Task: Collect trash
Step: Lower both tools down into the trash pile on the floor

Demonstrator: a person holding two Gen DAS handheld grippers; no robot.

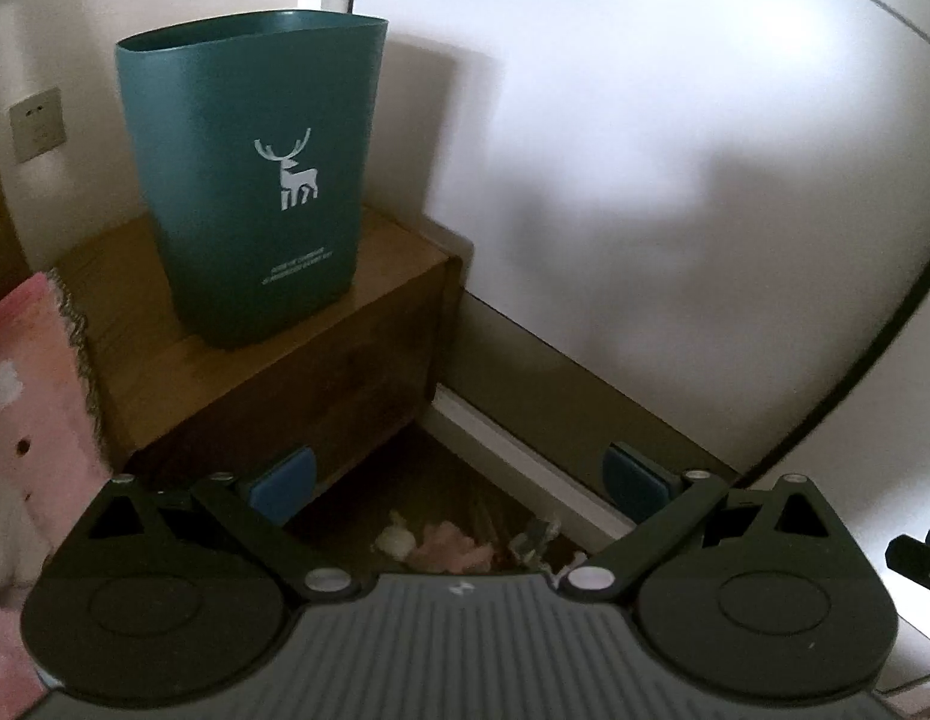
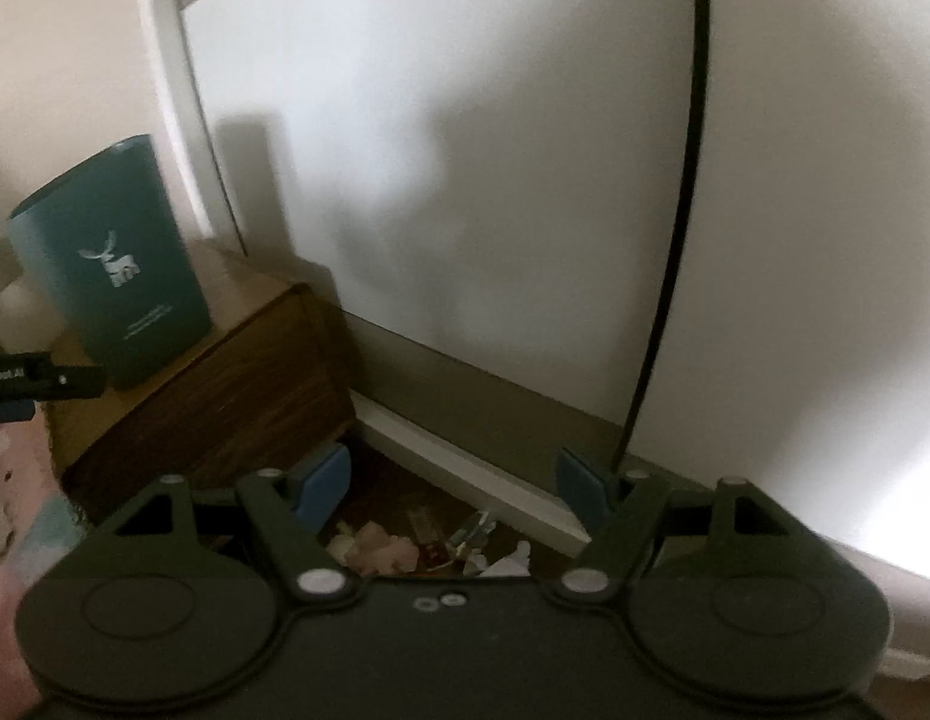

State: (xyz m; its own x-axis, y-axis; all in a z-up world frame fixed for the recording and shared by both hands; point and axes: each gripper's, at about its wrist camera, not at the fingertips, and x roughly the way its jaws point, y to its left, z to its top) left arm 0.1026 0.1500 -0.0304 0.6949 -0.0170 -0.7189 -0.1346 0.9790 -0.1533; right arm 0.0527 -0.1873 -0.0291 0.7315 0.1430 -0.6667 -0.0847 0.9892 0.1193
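The teal waste bin (image 1: 249,180) appeared to be smooth, matt plastic printed with a pale deer motif. The cabinet (image 1: 273,354) beneath it was finished in grained wood of low sheen. The floor litter (image 2: 405,549) looked like crumpled paper and clear glossy wrapper. The gripper pads (image 1: 285,483) were seen as matt blue.

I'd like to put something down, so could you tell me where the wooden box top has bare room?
The wooden box top is bare in front of and left of the green bin. The floor corner below, between box and baseboard, is crowded with crumpled trash.
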